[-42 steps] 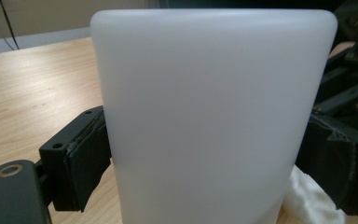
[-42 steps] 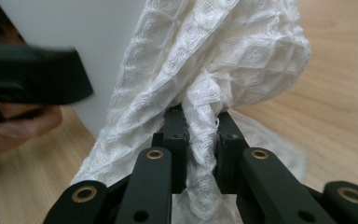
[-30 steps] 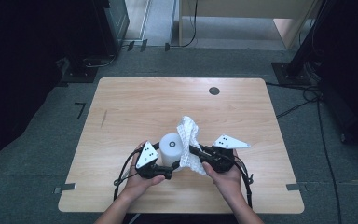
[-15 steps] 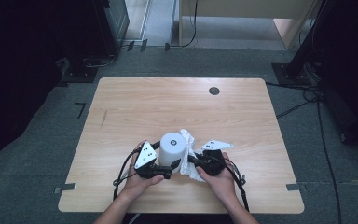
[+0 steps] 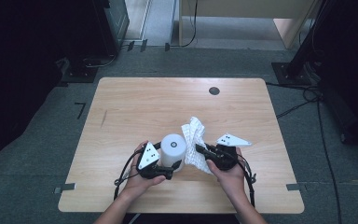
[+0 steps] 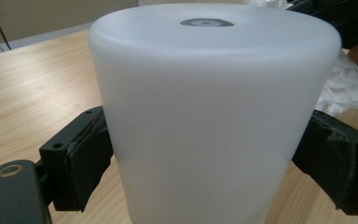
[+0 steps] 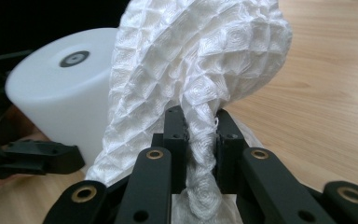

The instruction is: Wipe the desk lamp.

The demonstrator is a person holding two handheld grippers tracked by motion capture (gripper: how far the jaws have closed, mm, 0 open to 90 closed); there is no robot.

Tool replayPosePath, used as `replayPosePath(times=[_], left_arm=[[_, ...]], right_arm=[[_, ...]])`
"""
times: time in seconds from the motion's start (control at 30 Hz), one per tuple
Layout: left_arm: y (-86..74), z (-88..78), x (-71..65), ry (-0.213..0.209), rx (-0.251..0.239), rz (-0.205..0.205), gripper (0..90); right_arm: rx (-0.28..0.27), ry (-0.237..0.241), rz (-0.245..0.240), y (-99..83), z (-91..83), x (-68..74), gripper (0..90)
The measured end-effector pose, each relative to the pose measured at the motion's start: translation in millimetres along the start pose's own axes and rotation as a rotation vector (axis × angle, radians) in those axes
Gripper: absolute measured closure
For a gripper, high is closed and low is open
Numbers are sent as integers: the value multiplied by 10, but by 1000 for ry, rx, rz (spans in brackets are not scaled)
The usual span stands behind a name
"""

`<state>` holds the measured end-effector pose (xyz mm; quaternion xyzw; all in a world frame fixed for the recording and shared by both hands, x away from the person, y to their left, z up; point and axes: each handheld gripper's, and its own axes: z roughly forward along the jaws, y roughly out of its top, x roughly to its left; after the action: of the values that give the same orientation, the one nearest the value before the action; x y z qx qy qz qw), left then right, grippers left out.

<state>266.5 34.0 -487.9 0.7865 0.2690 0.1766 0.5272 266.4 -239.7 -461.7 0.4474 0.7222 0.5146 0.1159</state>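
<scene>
Nearest the table's front edge, two hands come in from below. The left gripper [image 5: 175, 167] has its jaws clamped on either side of a white cup [image 5: 173, 148] that stands upside down on the table [image 5: 135, 100]; in the left gripper view the cup [image 6: 214, 116] is so close that its foot is cut off at the bottom, and the pads [image 6: 86, 161] press its wall on both sides. From above, the left hand [image 5: 137, 179] and the grey plate cover most of that gripper.

Just beside the cup, the right gripper [image 5: 199, 149] pinches a white waffle-weave cloth [image 5: 195, 142]. In the right gripper view the jaws are closed tight on a twisted strand of the cloth [image 7: 200, 70], which billows up and hides much of the table beyond. Whether the cloth touches the cup's side I can't tell; it hangs right against it.

Farther off, a small dark disc [image 5: 214, 90] sits near the table's far edge.
</scene>
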Motion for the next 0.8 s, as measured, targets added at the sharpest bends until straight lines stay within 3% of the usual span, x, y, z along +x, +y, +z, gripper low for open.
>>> replayPosePath(times=[0.2,0.33,0.4,0.53,0.67,0.8], left_arm=[[-29,-13,59,1,0,-22,93],[-41,-48,81,13,1,-20,181],[-44,-40,91,1,9,-30,155],[-8,-1,61,44,3,-75,97],[87,71,-63,97,-24,-124,88],[170,207,-200,217,-11,-177,67]], right_arm=[[14,-3,8,-4,6,-32,787],[30,-8,0,-11,18,-24,788],[30,-9,1,-12,17,-27,788],[22,-14,0,-4,8,-41,788],[16,-45,12,5,-8,-92,787],[17,-76,32,2,-21,-139,787]])
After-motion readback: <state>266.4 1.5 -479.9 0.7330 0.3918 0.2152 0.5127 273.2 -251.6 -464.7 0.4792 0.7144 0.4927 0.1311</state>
